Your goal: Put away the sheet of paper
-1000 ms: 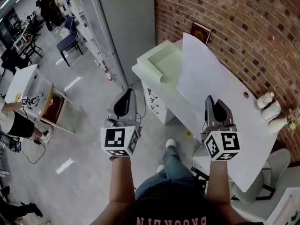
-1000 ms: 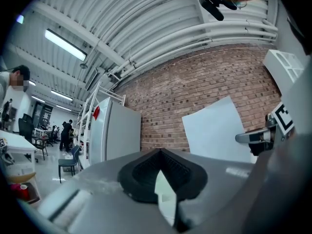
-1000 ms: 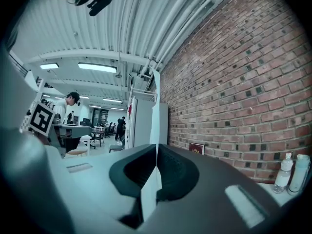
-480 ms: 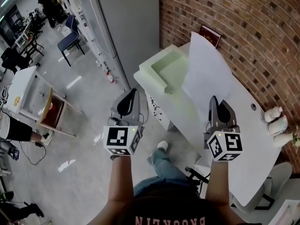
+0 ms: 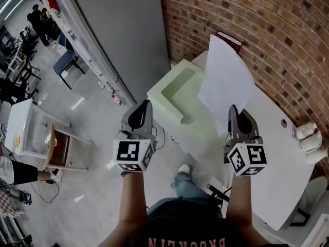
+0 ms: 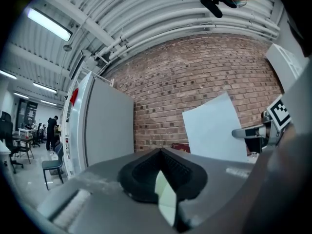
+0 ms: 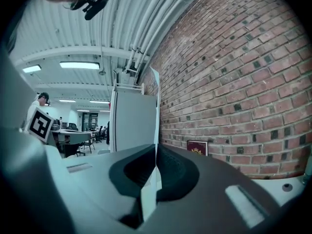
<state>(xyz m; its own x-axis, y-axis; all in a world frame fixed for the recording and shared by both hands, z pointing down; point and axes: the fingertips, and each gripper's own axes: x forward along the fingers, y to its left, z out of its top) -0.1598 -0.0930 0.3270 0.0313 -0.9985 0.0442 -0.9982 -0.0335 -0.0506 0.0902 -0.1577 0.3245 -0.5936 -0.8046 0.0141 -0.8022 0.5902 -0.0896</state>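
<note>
The white bench [image 5: 282, 181] runs along the brick wall. At its left end there's a pale green tray [image 5: 180, 94], and a dark red book [image 5: 230, 38] stands at the back, up against the bricks. A couple of small white things [image 5: 307, 136] sit at the right end, can't tell what, near a little round hole [image 5: 283, 122] in the top.

The sheet of paper [image 5: 226, 84] is covering most of the dark red book [image 5: 234, 40] by the brick wall [image 5: 272, 40]. The white table [image 5: 267, 163] is running off the head view's right edge, which is also cutting the pale objects [image 5: 307, 137] there.
</note>
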